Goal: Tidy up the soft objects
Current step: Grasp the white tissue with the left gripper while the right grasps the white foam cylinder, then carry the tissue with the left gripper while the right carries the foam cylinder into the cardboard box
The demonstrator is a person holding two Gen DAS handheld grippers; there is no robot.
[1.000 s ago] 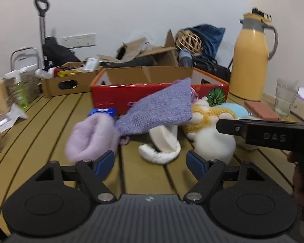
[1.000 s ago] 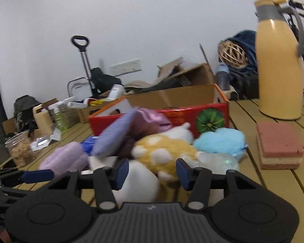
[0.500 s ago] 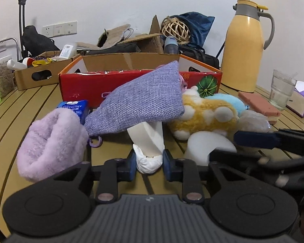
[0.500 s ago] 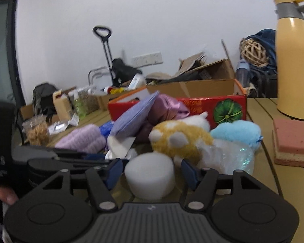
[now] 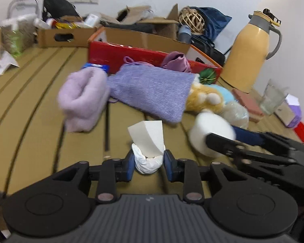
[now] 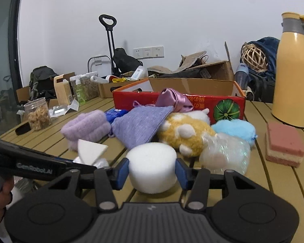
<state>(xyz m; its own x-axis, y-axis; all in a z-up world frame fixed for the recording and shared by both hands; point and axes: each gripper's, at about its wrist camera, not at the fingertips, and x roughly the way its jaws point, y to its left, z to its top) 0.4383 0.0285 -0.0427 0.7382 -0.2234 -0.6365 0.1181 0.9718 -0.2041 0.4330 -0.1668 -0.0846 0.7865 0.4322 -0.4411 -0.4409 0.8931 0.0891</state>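
My left gripper (image 5: 149, 165) is shut on a white wedge sponge in a crumpled wrap (image 5: 148, 141), also seen in the right wrist view (image 6: 91, 151). My right gripper (image 6: 152, 171) is shut on a round white foam puck (image 6: 152, 167), seen from the left wrist (image 5: 209, 133). Behind lie a lilac fluffy roll (image 5: 84, 99), a purple woven pouch (image 5: 152, 91), a yellow-and-white plush (image 6: 184, 133), a blue fluffy ball (image 6: 235, 129), a clear wrapped ball (image 6: 226, 154) and a pink satin bag (image 6: 174, 100) against the red box (image 6: 204, 103).
A yellow thermos (image 6: 293, 70) and a pink sponge block (image 6: 283, 143) stand at the right. A glass (image 5: 273, 97) and a tissue pack (image 5: 289, 111) sit further right. A jar (image 6: 37, 114), bottles and cardboard boxes (image 5: 64, 36) line the left and back of the slatted table (image 5: 30, 121).
My left gripper has lifted and pulled back with the wedge sponge held in it. My right gripper has closed onto the foam puck. The left view has tilted downward.
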